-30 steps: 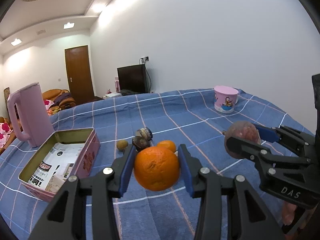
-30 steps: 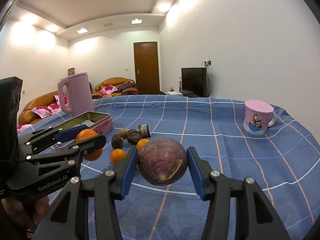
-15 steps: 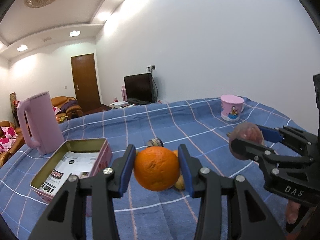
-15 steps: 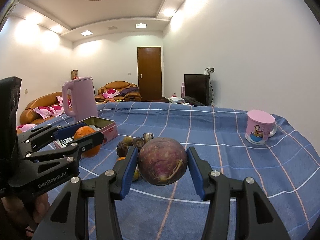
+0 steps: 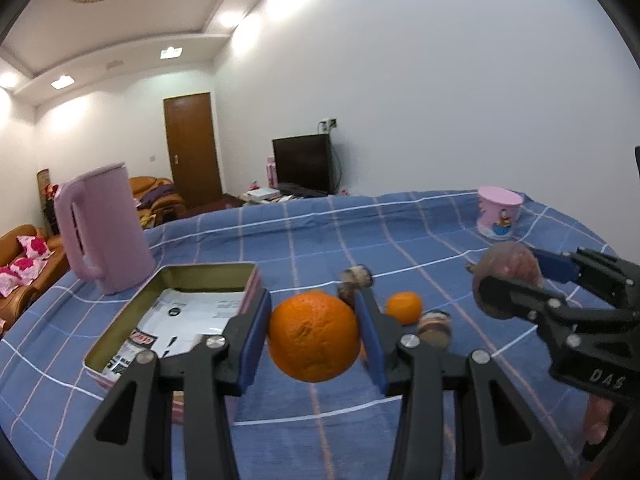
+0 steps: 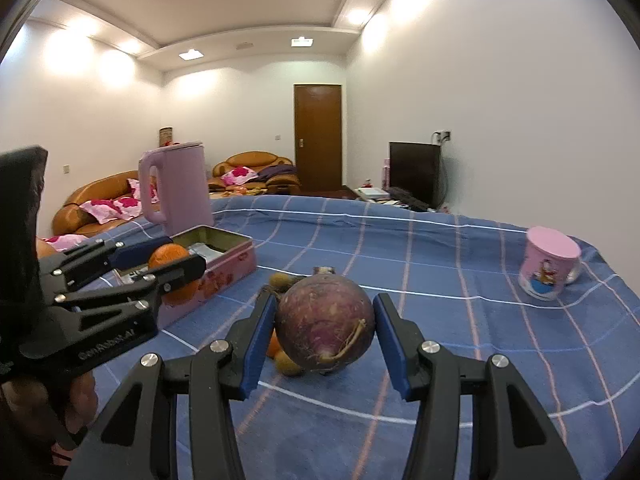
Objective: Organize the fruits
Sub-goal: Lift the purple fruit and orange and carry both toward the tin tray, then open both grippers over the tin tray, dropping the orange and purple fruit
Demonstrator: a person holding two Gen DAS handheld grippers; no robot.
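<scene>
Gripping an orange [image 5: 313, 337], the left gripper [image 5: 314, 340] hangs just right of the tin [image 5: 120, 332]; the right gripper [image 6: 325, 326] clamps a purple fruit [image 6: 325, 322] farther right, above the cloth [image 6: 460, 280].

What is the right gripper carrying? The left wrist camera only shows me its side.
Observer: A round purple fruit, gripped between the blue pads of the right gripper. A tan stem curls across the face nearest its camera.
Operator: Is anything lying near it that my orange might be blocking?
Observer: Yes, a small yellowish fruit lies on the blue cloth just beyond the purple fruit.
Operator: Which way does the handle of the pink mug point?
Observer: In the right wrist view it sticks out on the mug's right, away from the tin.
</scene>
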